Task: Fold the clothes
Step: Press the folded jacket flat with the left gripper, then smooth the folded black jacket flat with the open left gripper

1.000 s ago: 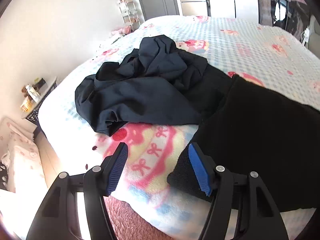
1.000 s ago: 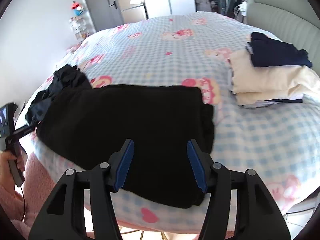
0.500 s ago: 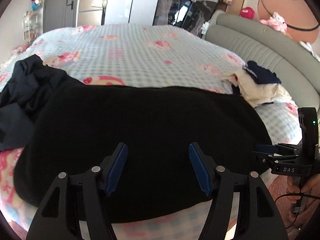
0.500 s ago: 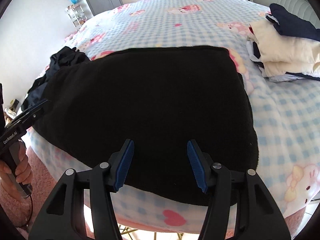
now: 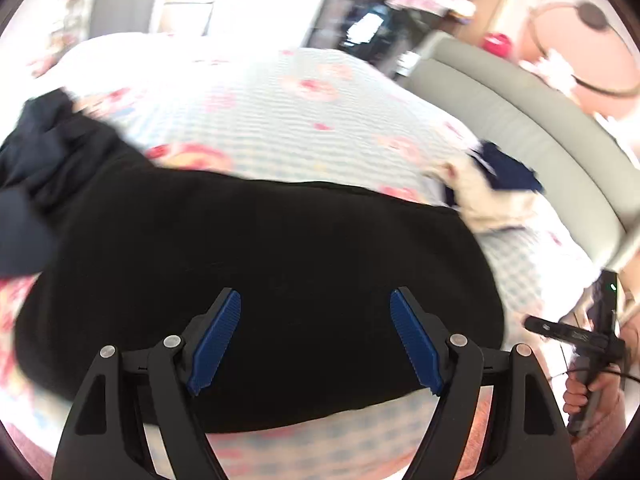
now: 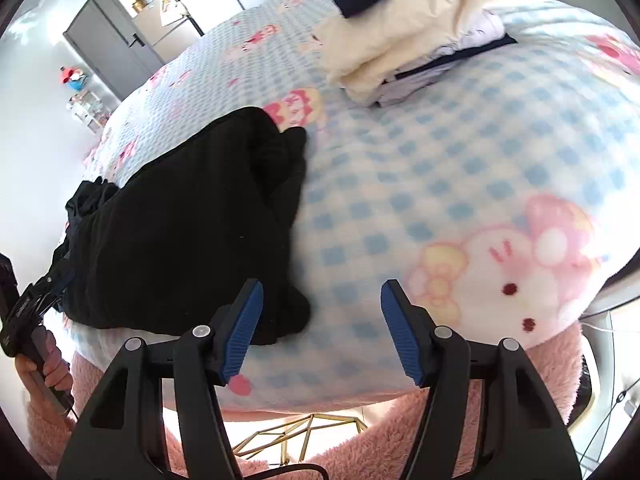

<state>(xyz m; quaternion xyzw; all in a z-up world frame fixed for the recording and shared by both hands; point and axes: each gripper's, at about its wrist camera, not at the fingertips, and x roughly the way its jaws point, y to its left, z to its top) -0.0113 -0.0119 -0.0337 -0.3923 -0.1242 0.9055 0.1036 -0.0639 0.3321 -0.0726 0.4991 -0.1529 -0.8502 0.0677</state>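
The black fleece garment (image 5: 260, 264) is lying flat on the checked bed cover (image 5: 280, 120), filling the middle of the left wrist view. The left claw (image 5: 316, 340) is hovering over its near edge, jaws apart and just opening, nothing between them. In the right wrist view the right claw (image 6: 322, 328) is also spreading, empty, its left pad (image 6: 244, 328) beside the garment's lower right corner (image 6: 292, 312). Folded clothes (image 6: 400, 36) are sitting upper right.

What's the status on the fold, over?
Left tool and right tool open, jaws just widening, empty. Black garment flat on bed. Nothing in the way.
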